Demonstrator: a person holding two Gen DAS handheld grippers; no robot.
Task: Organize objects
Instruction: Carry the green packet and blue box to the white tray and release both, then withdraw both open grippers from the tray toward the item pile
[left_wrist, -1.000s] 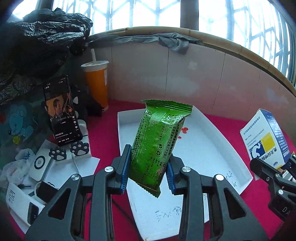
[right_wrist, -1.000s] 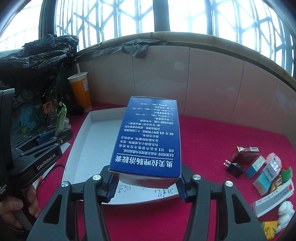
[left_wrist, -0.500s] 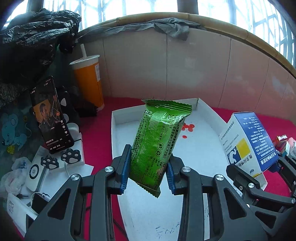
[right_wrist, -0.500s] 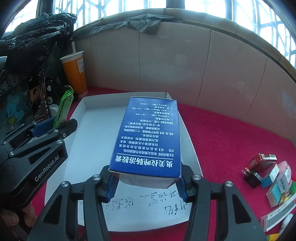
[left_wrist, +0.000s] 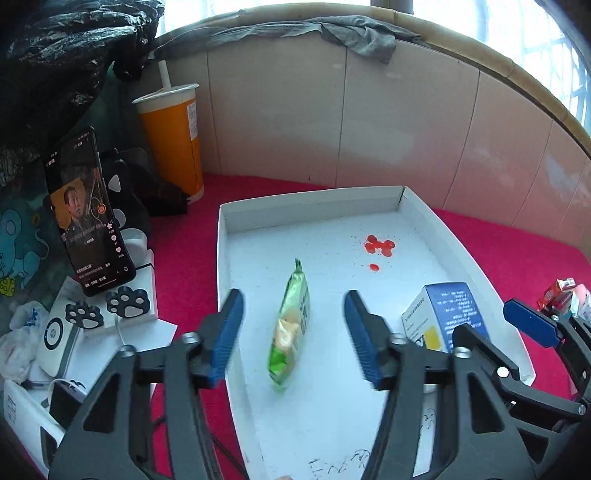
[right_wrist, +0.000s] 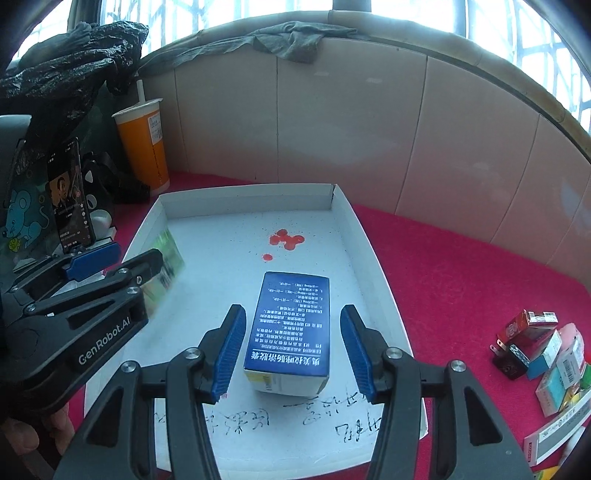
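**Count of things in view**

One tray (right_wrist: 373, 258), one blue box (right_wrist: 290, 325), one green packet (left_wrist: 291, 325), one cup (left_wrist: 173, 140), one phone (left_wrist: 88, 218), two grippers (left_wrist: 293, 332) (right_wrist: 291, 347), perhaps seven small boxes (right_wrist: 546, 350) beside the tray.

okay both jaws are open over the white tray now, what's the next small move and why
Probably pull both grippers back out of the white tray. The blue box sits on the tray floor between the open right gripper jaws, and the green packet, blurred, is free between the open left gripper jaws. More small boxes wait on the red cloth.
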